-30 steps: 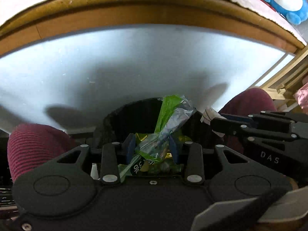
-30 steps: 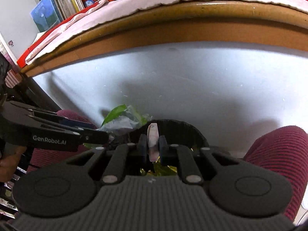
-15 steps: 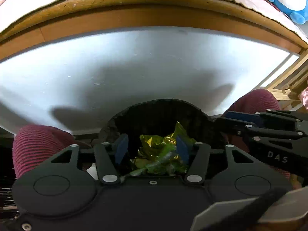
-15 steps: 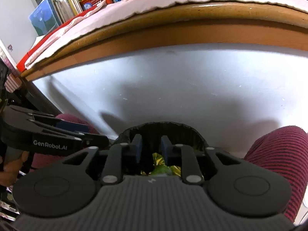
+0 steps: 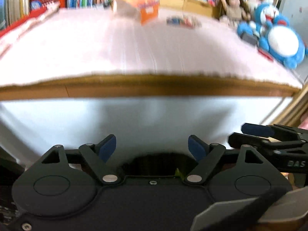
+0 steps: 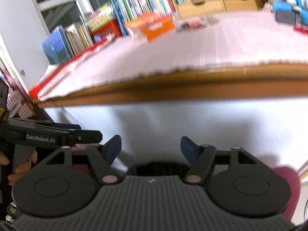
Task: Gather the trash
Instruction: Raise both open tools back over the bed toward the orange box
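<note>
The black bin (image 5: 154,162) is sitting low in front of the tabletop's near edge, only its dark mouth peeking over the camera body, and a sliver of green trash (image 5: 178,172) is showing at its right rim. Just above it the left claw (image 5: 153,147) is hanging with its blue pads spread wide and nothing between them. The right claw (image 6: 151,148) is gaping just as wide and gripping nothing, over the same bin (image 6: 159,168). In the left view the right claw is poking in from the right edge; in the right view the left one is jutting in from the left, a hand (image 6: 19,163) wrapped round its handle. Beyond both, the tabletop (image 5: 134,46) under its pale pink cover is blurring; an orange box (image 5: 142,9) is lying toward its far edge, a blue plush toy (image 5: 277,40) is sitting at its far right corner, and books (image 6: 138,5) are lining the far side.
</note>
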Demonstrator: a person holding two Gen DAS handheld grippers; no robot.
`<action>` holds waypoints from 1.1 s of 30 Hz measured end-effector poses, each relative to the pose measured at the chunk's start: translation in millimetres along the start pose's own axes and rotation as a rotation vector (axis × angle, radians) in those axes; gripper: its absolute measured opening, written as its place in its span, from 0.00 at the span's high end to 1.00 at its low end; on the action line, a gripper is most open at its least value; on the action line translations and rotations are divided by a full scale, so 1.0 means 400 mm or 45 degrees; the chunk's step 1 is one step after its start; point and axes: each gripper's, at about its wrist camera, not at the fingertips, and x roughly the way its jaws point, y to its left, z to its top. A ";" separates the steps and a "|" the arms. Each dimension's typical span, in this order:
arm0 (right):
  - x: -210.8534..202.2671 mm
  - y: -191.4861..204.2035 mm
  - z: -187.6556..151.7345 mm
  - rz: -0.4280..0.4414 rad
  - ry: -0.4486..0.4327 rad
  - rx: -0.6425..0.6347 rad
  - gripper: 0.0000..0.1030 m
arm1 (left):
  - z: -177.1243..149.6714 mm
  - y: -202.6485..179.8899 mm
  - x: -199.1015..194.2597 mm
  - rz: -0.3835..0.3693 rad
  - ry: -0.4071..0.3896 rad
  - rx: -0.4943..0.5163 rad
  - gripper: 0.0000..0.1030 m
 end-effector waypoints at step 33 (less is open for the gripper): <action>0.351 -0.150 0.483 -0.347 -0.193 -0.183 0.00 | 0.629 0.123 0.343 0.060 -0.457 -0.482 0.12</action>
